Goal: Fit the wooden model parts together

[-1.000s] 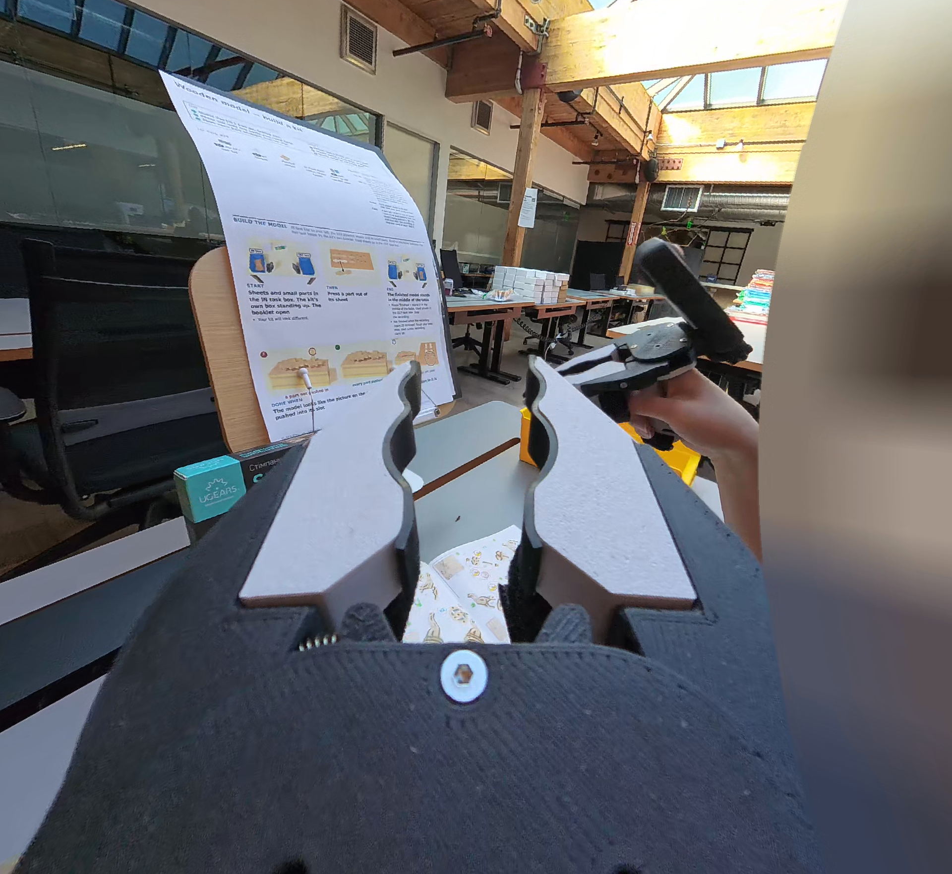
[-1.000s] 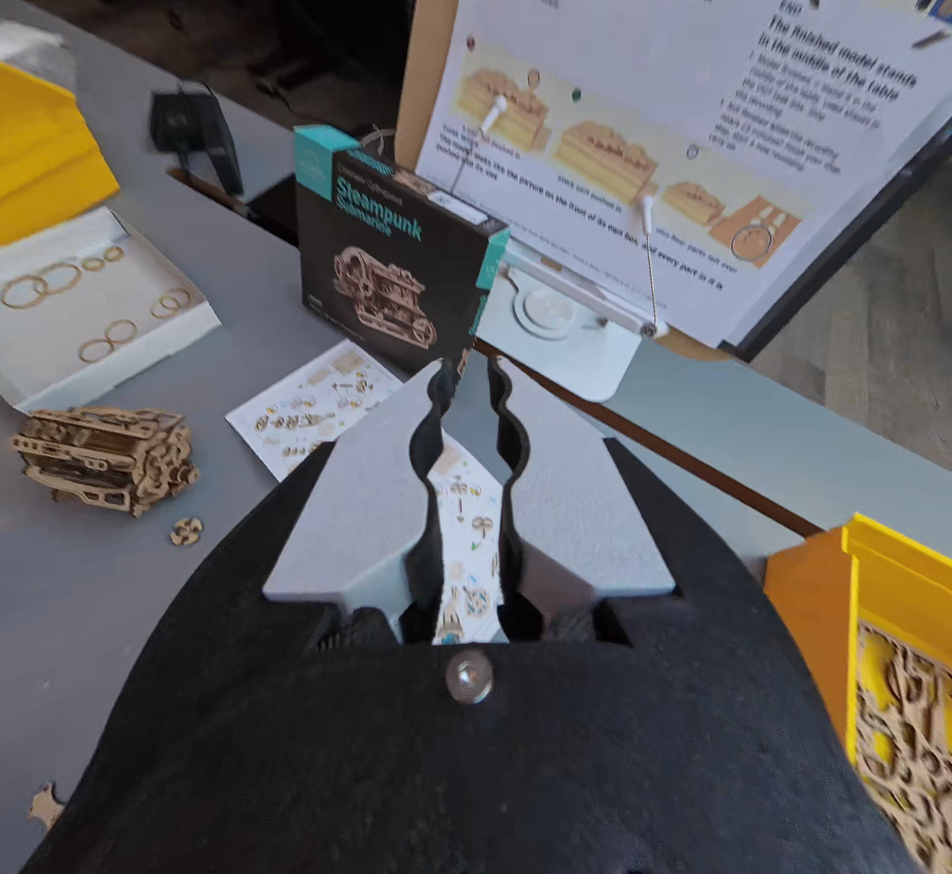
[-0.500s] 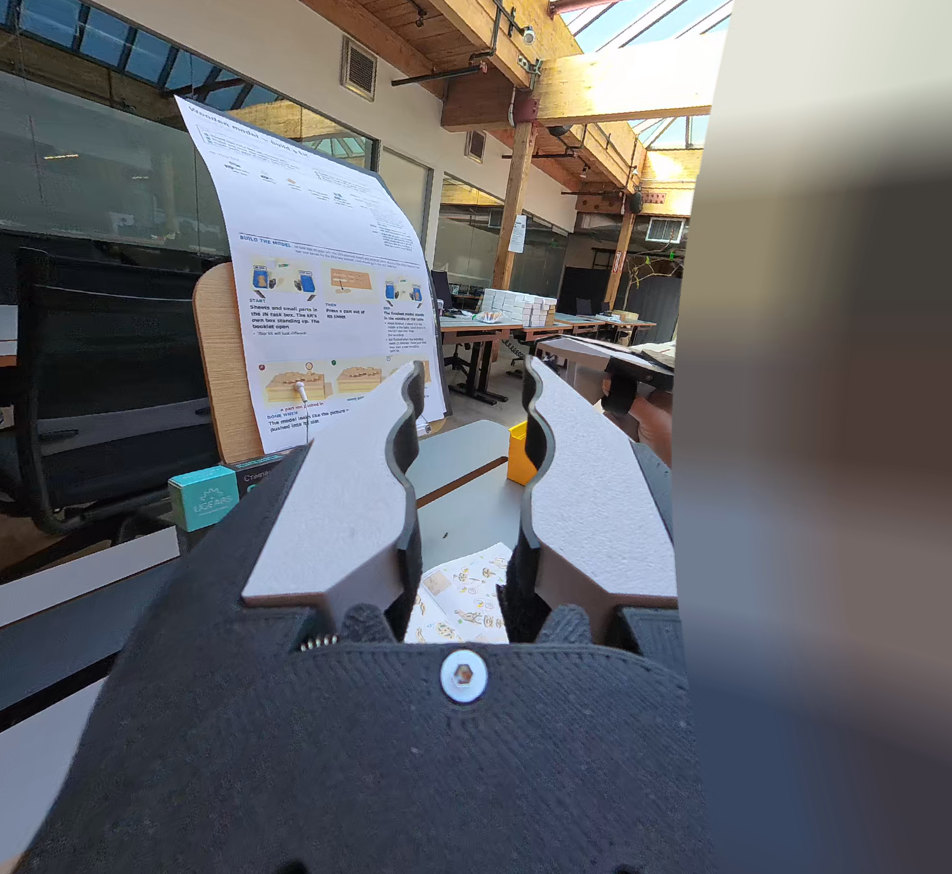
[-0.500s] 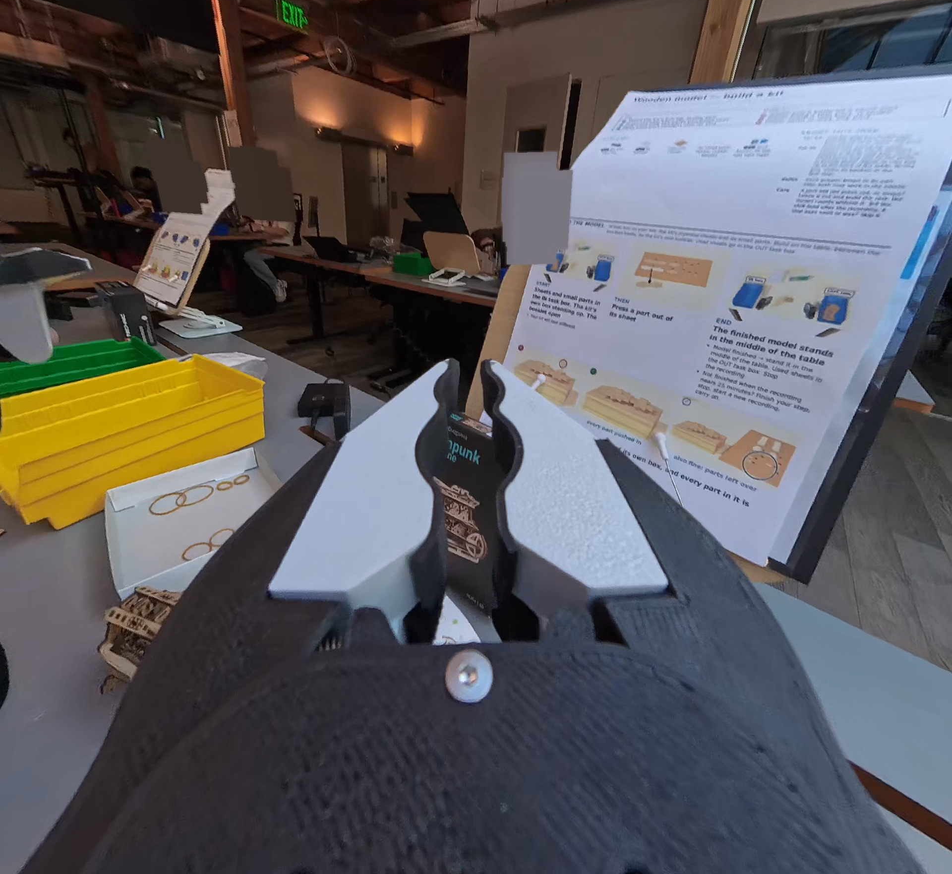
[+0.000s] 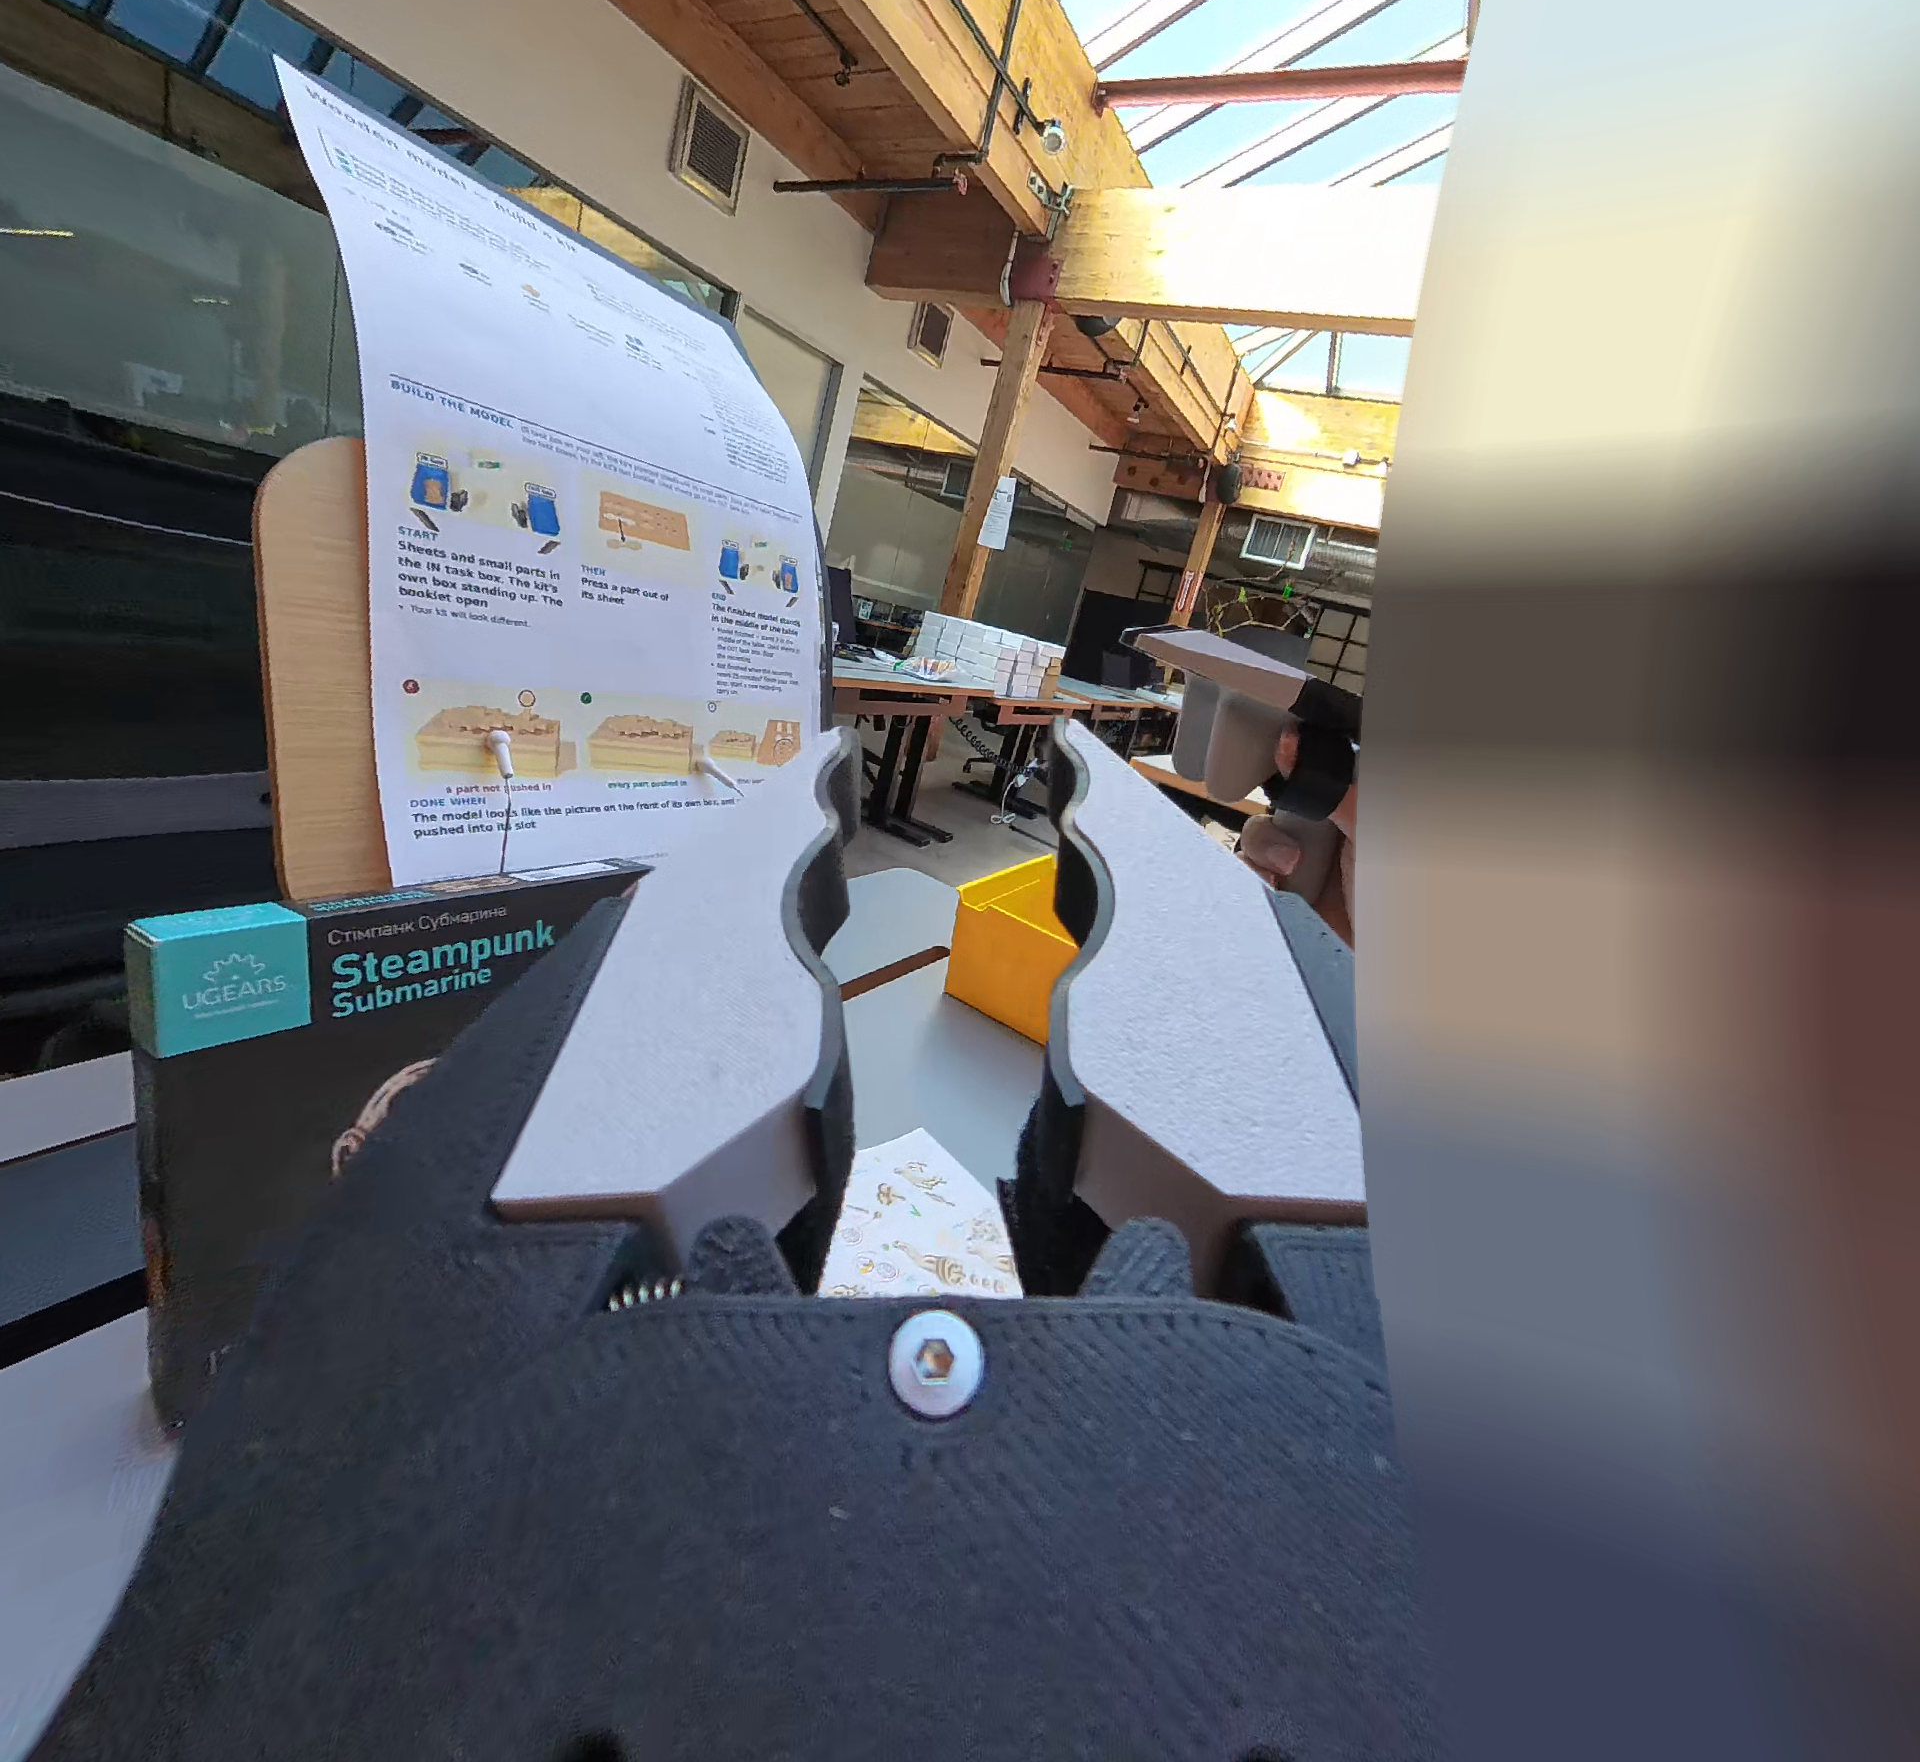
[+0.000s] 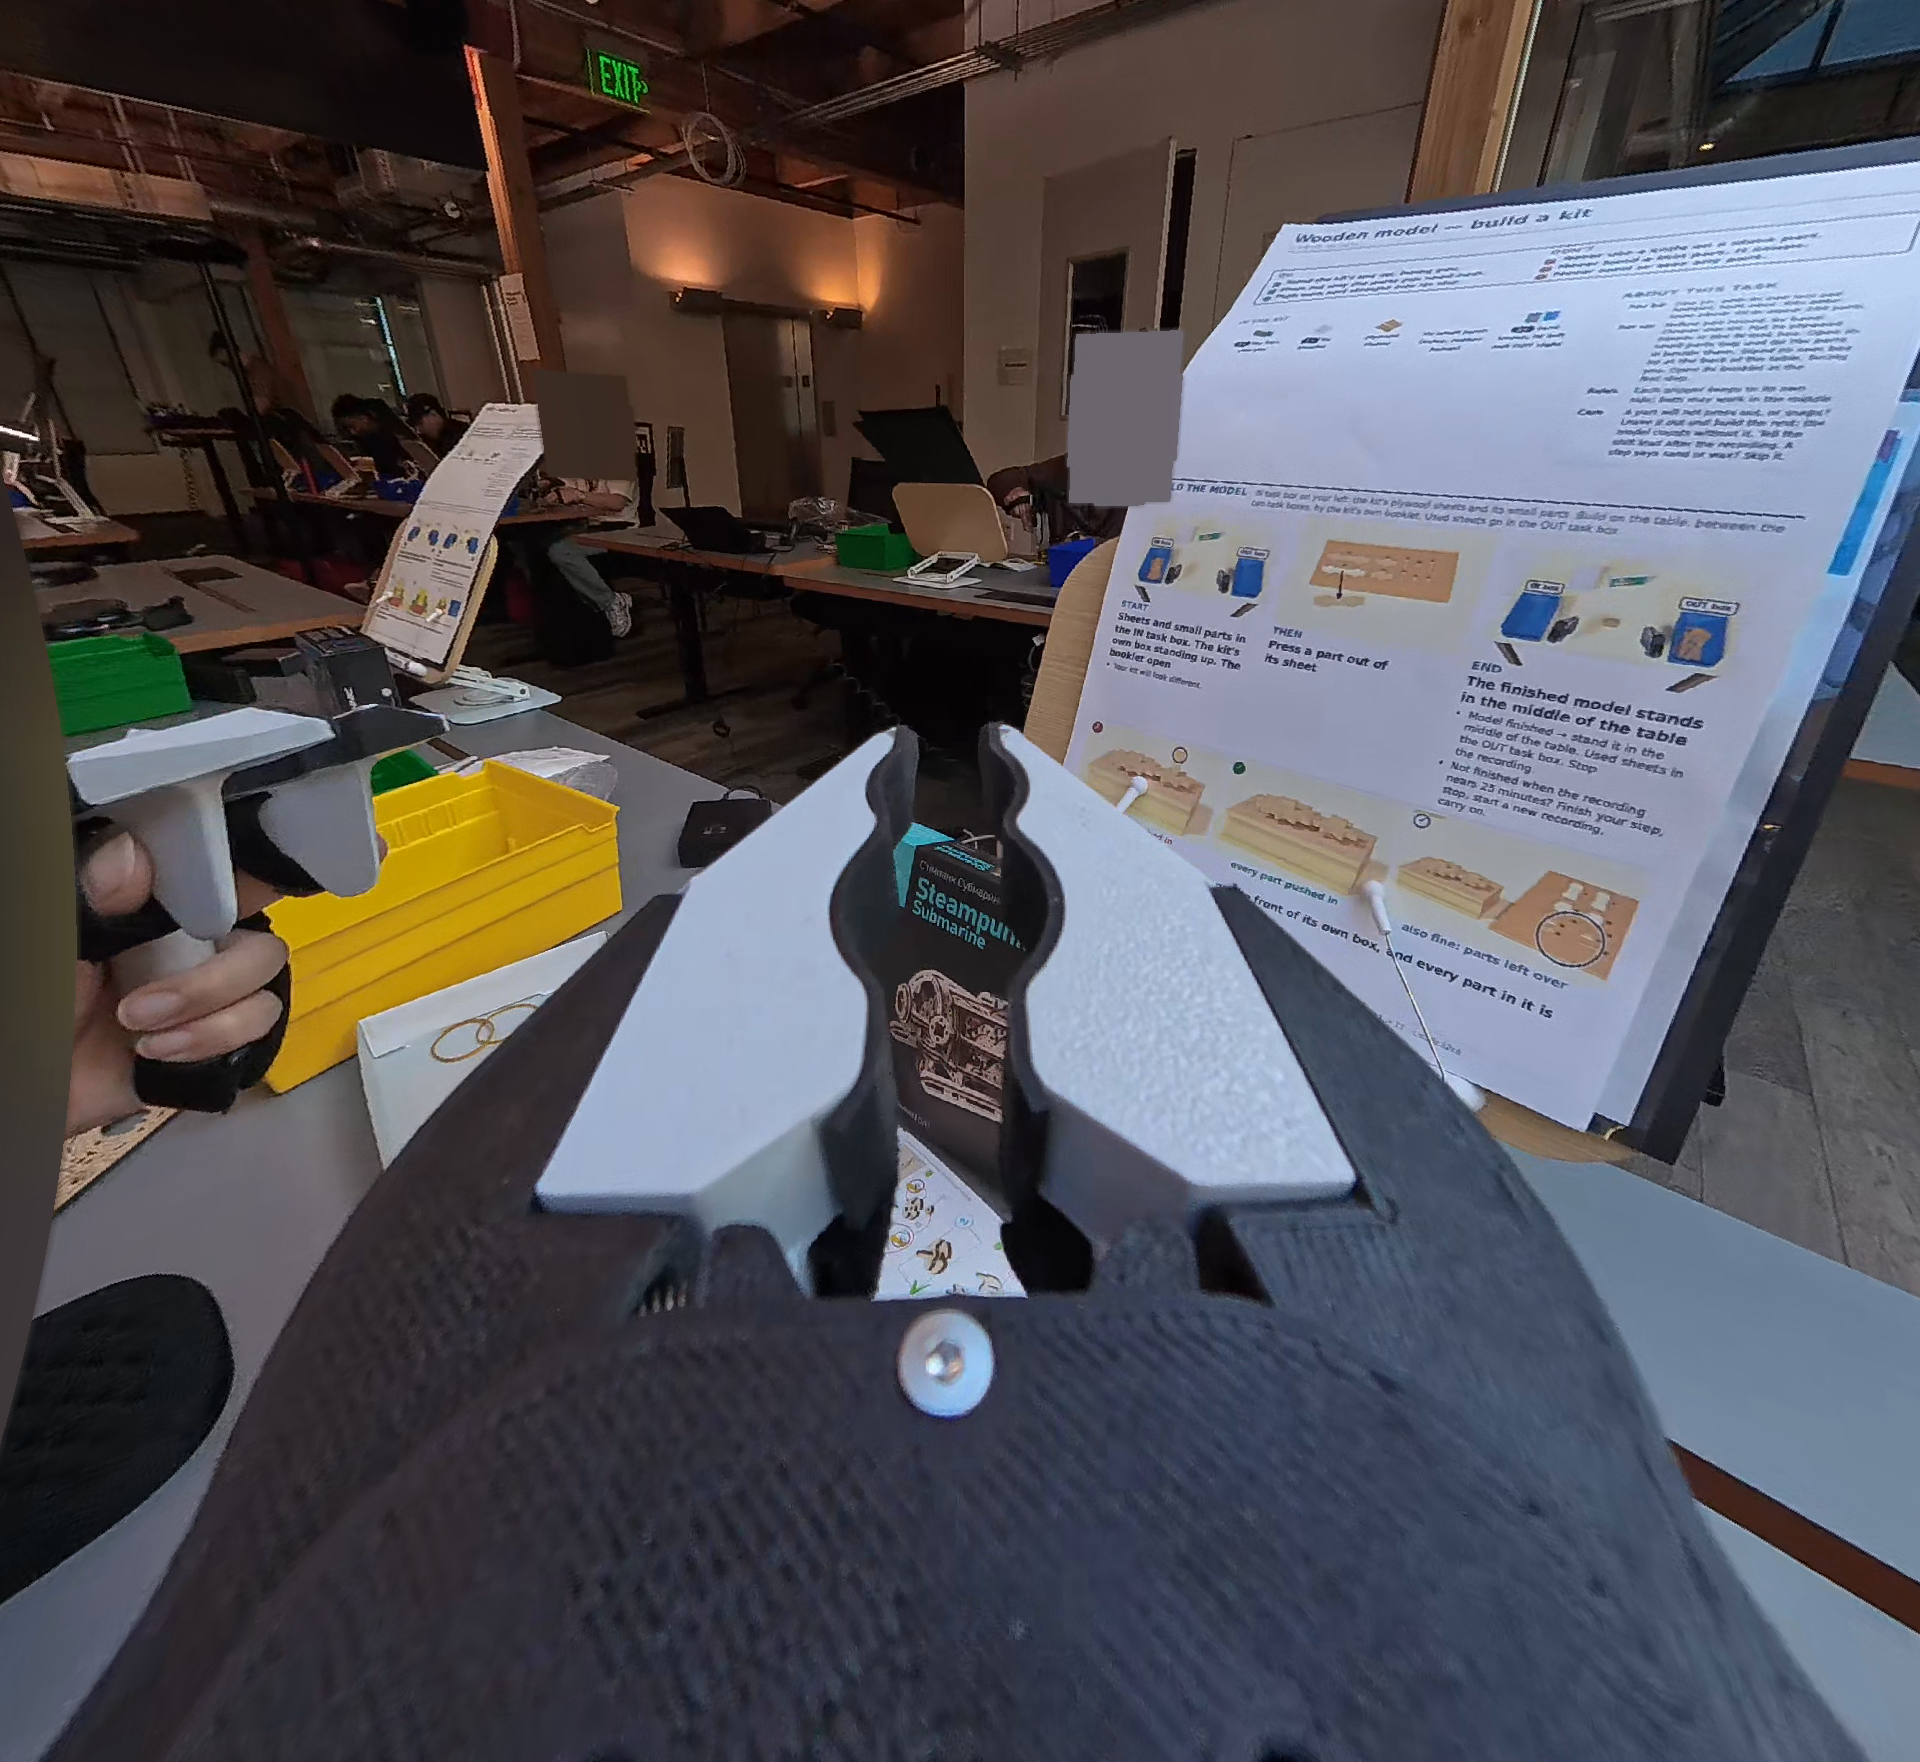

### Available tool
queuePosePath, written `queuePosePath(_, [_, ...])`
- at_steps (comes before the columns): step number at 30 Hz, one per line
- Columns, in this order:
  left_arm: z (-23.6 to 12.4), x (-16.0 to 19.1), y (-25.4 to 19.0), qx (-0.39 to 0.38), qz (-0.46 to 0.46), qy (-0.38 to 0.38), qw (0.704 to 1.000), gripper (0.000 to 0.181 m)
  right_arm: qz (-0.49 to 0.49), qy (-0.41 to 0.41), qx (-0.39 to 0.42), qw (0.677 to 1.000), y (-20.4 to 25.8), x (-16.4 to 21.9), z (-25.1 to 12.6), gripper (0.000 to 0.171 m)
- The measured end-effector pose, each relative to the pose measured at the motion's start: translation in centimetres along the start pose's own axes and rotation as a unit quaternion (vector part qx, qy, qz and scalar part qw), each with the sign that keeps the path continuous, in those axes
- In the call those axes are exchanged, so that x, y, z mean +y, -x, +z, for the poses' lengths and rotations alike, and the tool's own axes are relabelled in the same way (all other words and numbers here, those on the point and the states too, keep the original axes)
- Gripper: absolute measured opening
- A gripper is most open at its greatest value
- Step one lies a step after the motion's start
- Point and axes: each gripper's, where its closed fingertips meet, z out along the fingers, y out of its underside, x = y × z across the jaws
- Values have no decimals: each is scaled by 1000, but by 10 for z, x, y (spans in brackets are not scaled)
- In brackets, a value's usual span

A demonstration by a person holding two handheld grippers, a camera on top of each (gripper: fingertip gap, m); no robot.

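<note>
Left gripper point(image 5: 951, 777) and right gripper point(image 6: 951, 756) gaping empty; kit box point(image 6: 956, 974) standing at 12 o'clock (partly hiding instruction sheet point(image 6: 1475, 673)); yellow bin point(image 6: 457, 881) sitting at 10.

— Left gripper point(image 5: 948, 767)? 
— Held level above the table, empty, jaws standing apart with a clear gap between them.
— Right gripper point(image 6: 951, 746)? 
— Also raised and empty, jaws parted more narrowly. 
— Hands? 
— Left hand point(image 6: 171, 985) wrapped round its pale handle, fingers curled under a black strap.
</note>
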Motion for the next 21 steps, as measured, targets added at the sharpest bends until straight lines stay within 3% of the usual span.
queuePosePath(1, [1, 2, -1, 2, -4, 0, 1000, 34, 5, 6, 0, 1000, -2, 3, 1, 12])
queuePosePath(10, [-8, -10, 0, -28, 31, -14, 999, 32, 81, 40, -42, 995, -13, 38, 26, 16])
queuePosePath(21, [-9, -9, -2, -3, 6, -3, 1000, 32, 58, 23, -25, 998, -15, 31, 19, 19])
